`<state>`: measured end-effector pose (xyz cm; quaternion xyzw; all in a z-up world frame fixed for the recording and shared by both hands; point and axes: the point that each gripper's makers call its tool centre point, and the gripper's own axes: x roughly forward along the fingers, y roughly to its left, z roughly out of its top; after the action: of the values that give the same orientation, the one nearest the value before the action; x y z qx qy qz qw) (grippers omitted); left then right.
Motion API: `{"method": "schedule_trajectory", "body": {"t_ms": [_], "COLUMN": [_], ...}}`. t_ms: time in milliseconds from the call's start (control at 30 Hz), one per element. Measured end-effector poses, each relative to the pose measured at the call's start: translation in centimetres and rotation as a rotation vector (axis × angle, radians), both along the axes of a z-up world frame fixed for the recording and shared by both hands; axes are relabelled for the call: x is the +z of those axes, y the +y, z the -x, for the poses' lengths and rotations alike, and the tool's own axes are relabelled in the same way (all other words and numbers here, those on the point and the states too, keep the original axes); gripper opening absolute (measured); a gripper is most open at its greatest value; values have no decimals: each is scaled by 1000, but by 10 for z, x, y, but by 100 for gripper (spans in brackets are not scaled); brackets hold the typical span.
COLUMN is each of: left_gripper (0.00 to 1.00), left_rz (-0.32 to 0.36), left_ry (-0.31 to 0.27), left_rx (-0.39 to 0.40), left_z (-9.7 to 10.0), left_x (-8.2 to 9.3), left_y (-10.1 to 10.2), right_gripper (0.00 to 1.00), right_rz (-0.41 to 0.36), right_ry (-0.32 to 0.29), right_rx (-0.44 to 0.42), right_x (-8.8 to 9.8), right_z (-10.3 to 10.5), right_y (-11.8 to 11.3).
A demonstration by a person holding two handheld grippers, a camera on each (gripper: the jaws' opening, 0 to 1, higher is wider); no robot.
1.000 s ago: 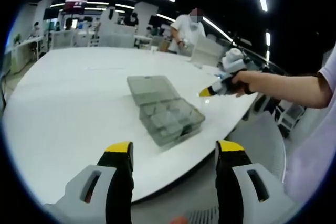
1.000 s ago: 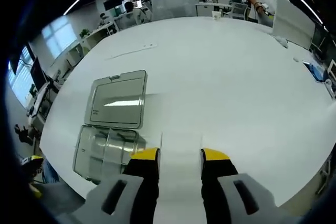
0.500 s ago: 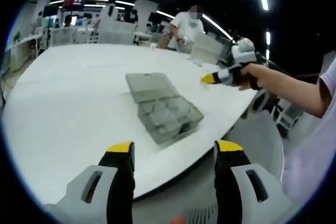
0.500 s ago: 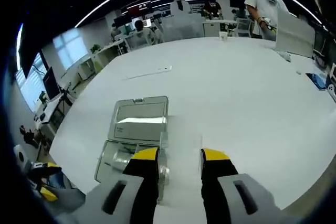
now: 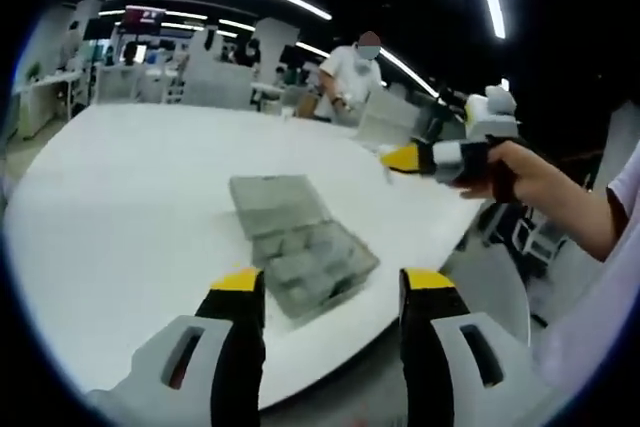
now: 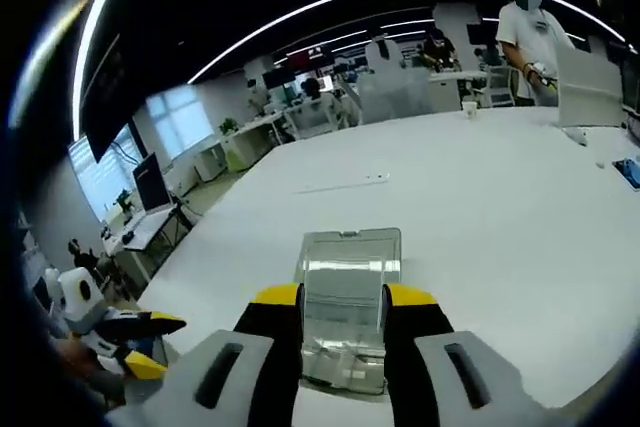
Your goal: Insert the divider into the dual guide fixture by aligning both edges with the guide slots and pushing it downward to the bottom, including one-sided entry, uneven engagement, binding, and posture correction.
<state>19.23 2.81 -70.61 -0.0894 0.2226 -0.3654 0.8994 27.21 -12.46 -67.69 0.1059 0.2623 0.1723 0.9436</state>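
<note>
On the white table at about 12 o'clock from the left gripper lies a clear compartment box, lid open; its contents are too blurred to tell. That gripper's jaws stand apart, empty. The right gripper has its jaws apart with the box showing between them; whether it holds the divider I cannot tell.

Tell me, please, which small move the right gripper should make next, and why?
Probably lower the right gripper toward the open compartment box. Its jaws stand slightly apart with nothing clearly between them and look down on the box on the white table. The left gripper waits, jaws wide apart.
</note>
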Motion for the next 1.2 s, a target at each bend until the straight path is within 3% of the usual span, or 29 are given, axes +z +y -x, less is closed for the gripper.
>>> {"method": "schedule_trajectory", "body": {"t_ms": [233,500,700,1200], "left_gripper": [45,34,32,9], "left_rz": [-21,-8,-15,-14], "left_ry": [-107,-214,-228,-263], "left_rx": [-31,-70,-92,-76], "left_z": [-21,-29,-33,-42], "left_x": [25,54,60,70], "left_y": [-28,-56,-67,-66], "right_gripper": [26,26,26,26], "right_rz": [-70,-84,-102,-150], "right_ry": [-70,-84,-83,-75], "right_rx": [44,79,106,139], "right_x": [35,41,41,44], "right_z": [16,24,31,37], "right_y": [33,51,63,79]}}
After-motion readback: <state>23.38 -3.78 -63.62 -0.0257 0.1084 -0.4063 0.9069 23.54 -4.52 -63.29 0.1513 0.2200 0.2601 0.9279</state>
